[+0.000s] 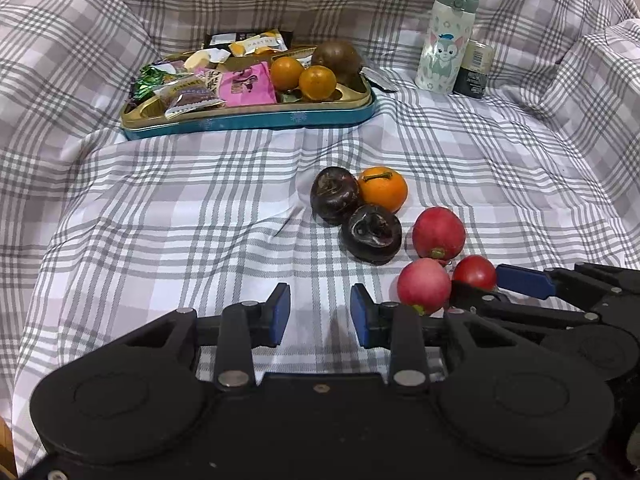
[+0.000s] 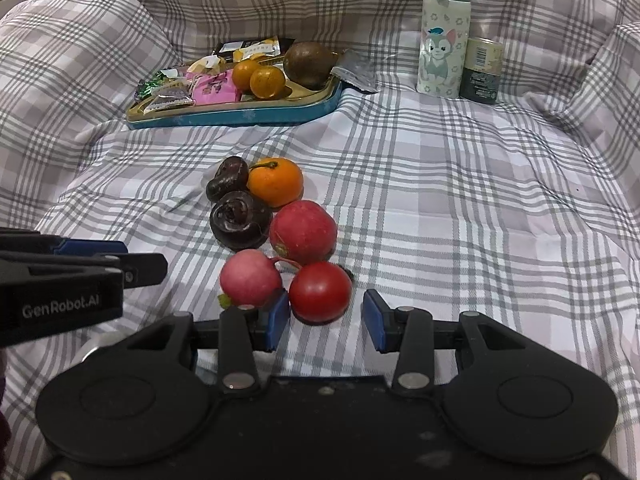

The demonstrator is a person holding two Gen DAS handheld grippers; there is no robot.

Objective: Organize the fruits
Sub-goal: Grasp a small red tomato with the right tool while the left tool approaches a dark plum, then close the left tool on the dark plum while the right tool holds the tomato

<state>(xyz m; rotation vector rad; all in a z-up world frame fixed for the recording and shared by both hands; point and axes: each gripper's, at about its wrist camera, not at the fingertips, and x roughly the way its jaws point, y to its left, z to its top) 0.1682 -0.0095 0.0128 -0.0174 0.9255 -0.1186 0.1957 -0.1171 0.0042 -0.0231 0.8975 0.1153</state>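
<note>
Fingers of the right gripper (image 2: 325, 322) stand apart and empty, the small red tomato (image 2: 320, 292) lying on the bed cover (image 2: 460, 220) just ahead of the gap and near the left pad. It looks light, smooth and thin-skinned, likely slippery and easy to bruise, so I would take it across its widest girth with a gentle squeeze. The left gripper (image 1: 320, 312) also holds nothing, its fingers apart over bare cloth, though the gap looks narrow.

Touching the tomato is a pale pink radish (image 2: 251, 278), with a larger red radish (image 2: 303, 232) just behind; both seem firm and should stand a firmer hold, away from the thin root. Beyond lie two dark, wrinkled fruits (image 2: 238, 220), probably hard-shelled, and an orange mandarin (image 2: 276, 182), soft-skinned and yielding. The soft cover may let round things roll.

Farthest off, the tray (image 2: 240, 118) already carries two mandarins and a brown fruit among wrapped snacks.
</note>
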